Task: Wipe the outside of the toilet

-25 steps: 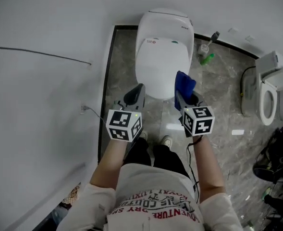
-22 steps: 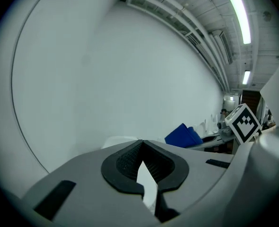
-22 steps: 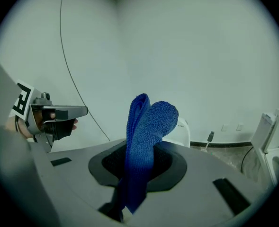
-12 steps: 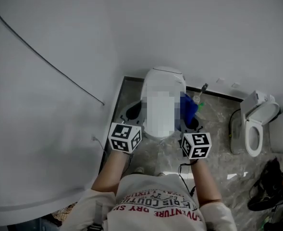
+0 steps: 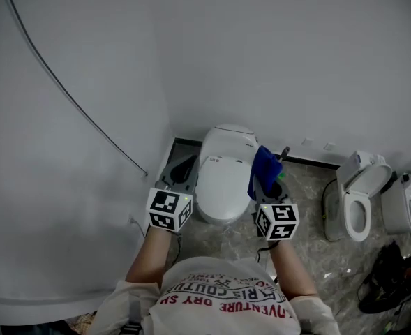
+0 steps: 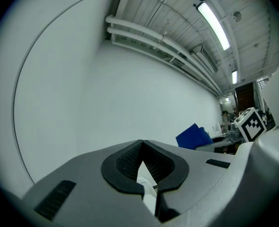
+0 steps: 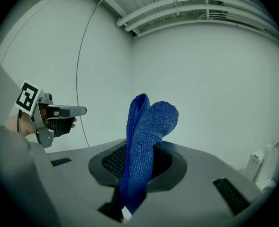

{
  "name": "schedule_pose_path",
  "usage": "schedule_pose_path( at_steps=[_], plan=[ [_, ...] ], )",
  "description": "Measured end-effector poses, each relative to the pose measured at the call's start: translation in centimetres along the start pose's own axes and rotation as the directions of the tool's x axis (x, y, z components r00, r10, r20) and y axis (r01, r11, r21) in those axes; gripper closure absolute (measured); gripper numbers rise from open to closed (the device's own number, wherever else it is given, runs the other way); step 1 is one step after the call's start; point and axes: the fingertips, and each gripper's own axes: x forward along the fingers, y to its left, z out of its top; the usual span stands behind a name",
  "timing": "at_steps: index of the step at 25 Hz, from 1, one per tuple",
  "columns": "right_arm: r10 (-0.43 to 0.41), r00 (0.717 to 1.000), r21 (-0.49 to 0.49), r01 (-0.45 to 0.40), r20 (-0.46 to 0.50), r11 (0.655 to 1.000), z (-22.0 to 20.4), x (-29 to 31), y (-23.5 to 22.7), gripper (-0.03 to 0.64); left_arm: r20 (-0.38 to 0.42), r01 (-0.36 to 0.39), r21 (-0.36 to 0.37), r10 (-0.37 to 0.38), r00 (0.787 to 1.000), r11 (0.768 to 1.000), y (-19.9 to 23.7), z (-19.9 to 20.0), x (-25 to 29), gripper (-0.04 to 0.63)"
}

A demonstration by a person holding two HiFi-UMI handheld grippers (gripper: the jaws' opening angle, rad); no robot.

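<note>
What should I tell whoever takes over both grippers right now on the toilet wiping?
Left gripper: shut, empty, left of the toilet.
Right gripper: shut on the blue cloth, which sticks up in the air, off the toilet.
Toilet lid is down; no wiped patch can be made out.
To do: bring the cloth to the toilet's outside and wipe it.

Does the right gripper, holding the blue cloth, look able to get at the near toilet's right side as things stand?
Probably yes. The right gripper, shut on the blue cloth, is beside the toilet's right flank with nothing visible between them, but it faces the wall and would need tilting down.
</note>
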Motion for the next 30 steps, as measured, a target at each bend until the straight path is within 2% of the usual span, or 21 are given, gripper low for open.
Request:
schedule_pose_path(
  at_steps=[3, 9, 13, 20, 30],
  plan=[
    [0.003, 1.000, -0.005, -0.003, -0.012, 1.000, -0.3, 0.2, 0.4, 0.541, -0.014, -0.012, -0.008, 0.012, 1.000, 1.000, 0.6, -0.6, 0.5, 0.589],
    [0.013, 1.000, -0.015, -0.014, -0.022, 1.000, -0.3, 0.1, 0.0, 0.541, -0.047, 0.013, -0.039, -0.015, 0.999, 0.999, -0.9, -1.7, 1.7, 0.589],
    [0.009, 1.000, -0.022, -0.009, -0.021, 1.000, -0.8, 0.2, 0.0, 0.541, -0.048, 0.029, -0.034, -0.031, 0.998, 0.999, -1.4, -2.2, 1.9, 0.589],
    [0.012, 1.000, 0.020, -0.012, -0.021, 1.000, -0.9, 1.2, -0.4, 0.541, -0.056, 0.040, -0.030, -0.042, 0.998, 0.999, -1.6, -2.6, 2.6, 0.589],
    [0.023, 0.999, 0.029, -0.022, -0.039, 0.999, -1.1, 2.3, -0.7, 0.541, -0.061, 0.022, -0.040, -0.025, 0.998, 0.999, -1.3, -3.4, 3.2, 0.589]
  ],
)
